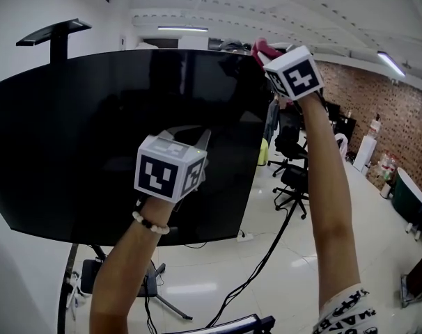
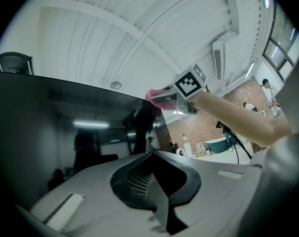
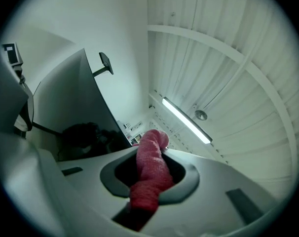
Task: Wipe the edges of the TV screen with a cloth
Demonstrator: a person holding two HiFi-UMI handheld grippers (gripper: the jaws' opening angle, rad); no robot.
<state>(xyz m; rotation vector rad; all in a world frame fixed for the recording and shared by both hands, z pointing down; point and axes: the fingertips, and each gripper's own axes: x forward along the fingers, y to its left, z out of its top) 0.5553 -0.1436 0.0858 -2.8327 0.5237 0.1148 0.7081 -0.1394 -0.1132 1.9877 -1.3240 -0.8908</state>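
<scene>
Right gripper (image 1: 270, 56) presses a pink cloth (image 1: 260, 46) at the TV screen's (image 1: 92, 131) top right corner.
Its 2 jaws clamp the bunched cloth, arm raised high. The left gripper (image 1: 194, 139) hangs lower, before the screen's middle, jaws together and empty.

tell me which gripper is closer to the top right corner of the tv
Right. The right gripper, shut on the pink cloth, is up at the top right corner of the TV; the left gripper sits much lower, in front of its lower middle.
</scene>
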